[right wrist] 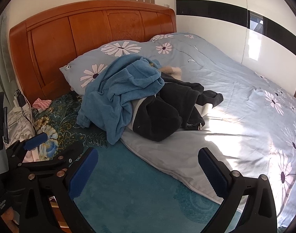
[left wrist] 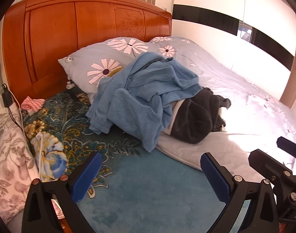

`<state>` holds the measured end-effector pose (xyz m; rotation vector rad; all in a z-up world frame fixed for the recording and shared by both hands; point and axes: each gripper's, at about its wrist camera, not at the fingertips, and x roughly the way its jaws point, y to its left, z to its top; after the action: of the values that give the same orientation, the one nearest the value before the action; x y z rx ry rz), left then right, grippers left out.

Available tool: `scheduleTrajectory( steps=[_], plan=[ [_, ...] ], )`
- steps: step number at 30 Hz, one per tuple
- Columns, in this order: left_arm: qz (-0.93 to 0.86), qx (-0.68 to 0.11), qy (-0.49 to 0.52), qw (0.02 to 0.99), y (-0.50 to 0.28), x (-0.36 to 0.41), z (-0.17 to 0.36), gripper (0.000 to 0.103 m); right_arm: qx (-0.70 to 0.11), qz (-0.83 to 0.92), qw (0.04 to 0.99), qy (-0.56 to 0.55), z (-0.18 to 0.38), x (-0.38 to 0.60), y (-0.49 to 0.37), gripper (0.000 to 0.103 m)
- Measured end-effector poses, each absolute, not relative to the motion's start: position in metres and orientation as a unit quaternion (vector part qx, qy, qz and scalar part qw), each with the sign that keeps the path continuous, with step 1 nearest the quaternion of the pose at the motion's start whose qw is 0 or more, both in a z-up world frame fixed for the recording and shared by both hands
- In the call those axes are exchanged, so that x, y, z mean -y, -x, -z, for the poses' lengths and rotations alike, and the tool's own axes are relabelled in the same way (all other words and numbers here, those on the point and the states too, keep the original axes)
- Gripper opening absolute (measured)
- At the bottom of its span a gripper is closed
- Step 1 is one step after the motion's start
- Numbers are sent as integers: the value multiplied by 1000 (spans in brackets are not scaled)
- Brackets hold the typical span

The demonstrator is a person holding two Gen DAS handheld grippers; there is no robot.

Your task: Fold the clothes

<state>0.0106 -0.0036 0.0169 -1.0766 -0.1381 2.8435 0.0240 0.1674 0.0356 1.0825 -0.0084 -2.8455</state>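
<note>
Two pairs of blue-padded tongs are hovering released over the near edge of a bed: the left tongs and the right tongs are both gaping wide with nothing between their pads, above the teal floral bedspread. Just beyond them, a crumpled blue sweatshirt is lying heaped on the middle of the bed, draping partly over a black garment bunched beside it on the near edge of the pale daisy-print quilt. The sweatshirt's upper part is leaning against a daisy-print pillow. A pink-and-white cloth is sitting at the bed's far left corner. The orange wooden headboard is standing behind.
</note>
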Motion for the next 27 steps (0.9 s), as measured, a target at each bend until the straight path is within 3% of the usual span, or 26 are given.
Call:
scheduleTrajectory(
  steps=[27],
  plan=[
    [-932,21,361,41,-9,-3,-47,103,2,951,67,-302,-68,-167,-36,103]
  ],
)
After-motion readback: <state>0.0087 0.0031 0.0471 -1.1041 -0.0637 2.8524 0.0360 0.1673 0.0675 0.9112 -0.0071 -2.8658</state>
